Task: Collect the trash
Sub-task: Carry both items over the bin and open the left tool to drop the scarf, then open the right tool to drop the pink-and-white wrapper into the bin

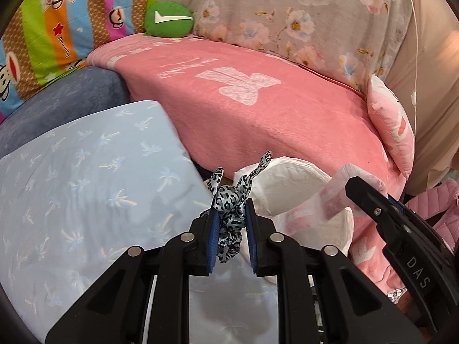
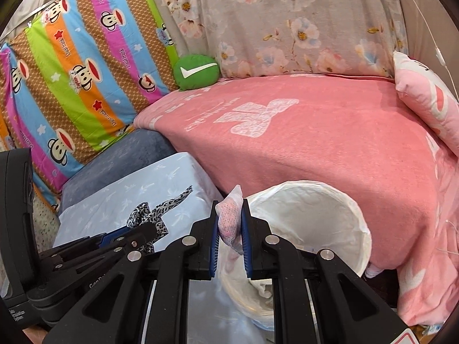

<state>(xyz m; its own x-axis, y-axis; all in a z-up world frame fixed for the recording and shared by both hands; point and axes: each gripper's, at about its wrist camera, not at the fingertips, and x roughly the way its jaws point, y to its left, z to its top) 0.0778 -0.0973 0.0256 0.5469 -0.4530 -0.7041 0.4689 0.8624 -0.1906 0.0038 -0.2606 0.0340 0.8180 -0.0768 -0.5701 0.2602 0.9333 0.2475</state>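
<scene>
In the left wrist view my left gripper (image 1: 231, 207) is shut on a black-and-white leopard-print scrap of cloth (image 1: 229, 200), whose ends stick up past the blue pads. To its right, my right gripper (image 1: 361, 192) pinches a pink-and-white wrapper (image 1: 332, 197). In the right wrist view the right gripper (image 2: 230, 209) is shut on that speckled pink wrapper (image 2: 228, 223). It hovers at the near left rim of a white-lined bin (image 2: 352, 209). The left gripper (image 2: 143, 230) sits lower left with the leopard scrap (image 2: 155, 212).
A pink blanket (image 2: 315, 149) covers the bed behind the bin. A light blue pillow (image 1: 86, 177) lies left on a grey-blue cushion (image 2: 129, 157). A green round cushion (image 2: 196, 71), a striped monkey-print cloth (image 2: 71, 86), a floral cloth (image 2: 287, 28) and a pink pillow (image 2: 424, 103) line the back.
</scene>
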